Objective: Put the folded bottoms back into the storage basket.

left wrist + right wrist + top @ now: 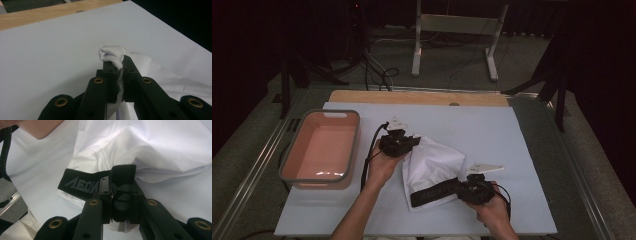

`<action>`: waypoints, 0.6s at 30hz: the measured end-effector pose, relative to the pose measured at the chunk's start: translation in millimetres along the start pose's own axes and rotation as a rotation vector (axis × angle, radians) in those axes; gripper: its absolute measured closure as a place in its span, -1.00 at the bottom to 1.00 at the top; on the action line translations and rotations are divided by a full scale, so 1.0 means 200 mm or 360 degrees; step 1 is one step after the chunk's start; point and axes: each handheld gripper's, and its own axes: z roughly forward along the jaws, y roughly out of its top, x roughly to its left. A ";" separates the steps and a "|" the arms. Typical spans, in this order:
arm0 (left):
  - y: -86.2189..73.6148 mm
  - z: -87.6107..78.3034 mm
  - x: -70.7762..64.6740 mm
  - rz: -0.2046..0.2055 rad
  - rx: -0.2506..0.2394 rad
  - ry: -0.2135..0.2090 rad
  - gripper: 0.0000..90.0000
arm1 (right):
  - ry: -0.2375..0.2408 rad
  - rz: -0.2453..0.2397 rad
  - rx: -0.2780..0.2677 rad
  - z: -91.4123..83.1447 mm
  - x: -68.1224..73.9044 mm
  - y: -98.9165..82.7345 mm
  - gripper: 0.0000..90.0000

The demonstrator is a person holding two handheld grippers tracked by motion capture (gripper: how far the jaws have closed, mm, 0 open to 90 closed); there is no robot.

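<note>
White garment (432, 162) lies on the white sheet (492, 130) that covers the table, just right of the pink tub (287, 167) and near the middle of the sheet. Its black waistband (434, 191) is the edge of the garment nearest me; grey lettering runs along the band, seen reversed in the right gripper view.

My left gripper (408, 141) sits at the garment's far left corner, the corner closest to the tub. In the left gripper view, its jaws are pressed together on a bunched fold of the white cloth (112, 53), which bulges out just past the tips. More cloth trails off to the right of the jaws, lying on the sheet.

My right gripper (460, 188) is at the right end of the waistband, on the side of the garment away from the tub. In the right gripper view (121, 195), the jaws are clamped on the black band (80, 183), which is doubled over between the pads; the rest of the band stretches left from the grip. White fabric spreads out beyond it.

Tub stands apart from the garment, not touching it. A wooden strip (417, 97) shows beyond the sheet's far edge, well away from the garment.
</note>
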 end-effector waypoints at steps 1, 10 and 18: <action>0.00 0.00 0.00 0.0000 0.0000 0.0000 0.87 | -0.0002 0.0000 -0.0004 0.00 0.00 0.01 0.73; 0.04 -0.02 0.01 -0.0013 -0.0019 -0.0009 0.87 | -0.0006 -0.0030 -0.0033 0.00 0.02 0.07 0.74; 0.05 -0.04 0.02 -0.0029 -0.0035 -0.0011 0.87 | 0.0002 -0.0034 -0.0049 0.00 0.02 0.11 0.74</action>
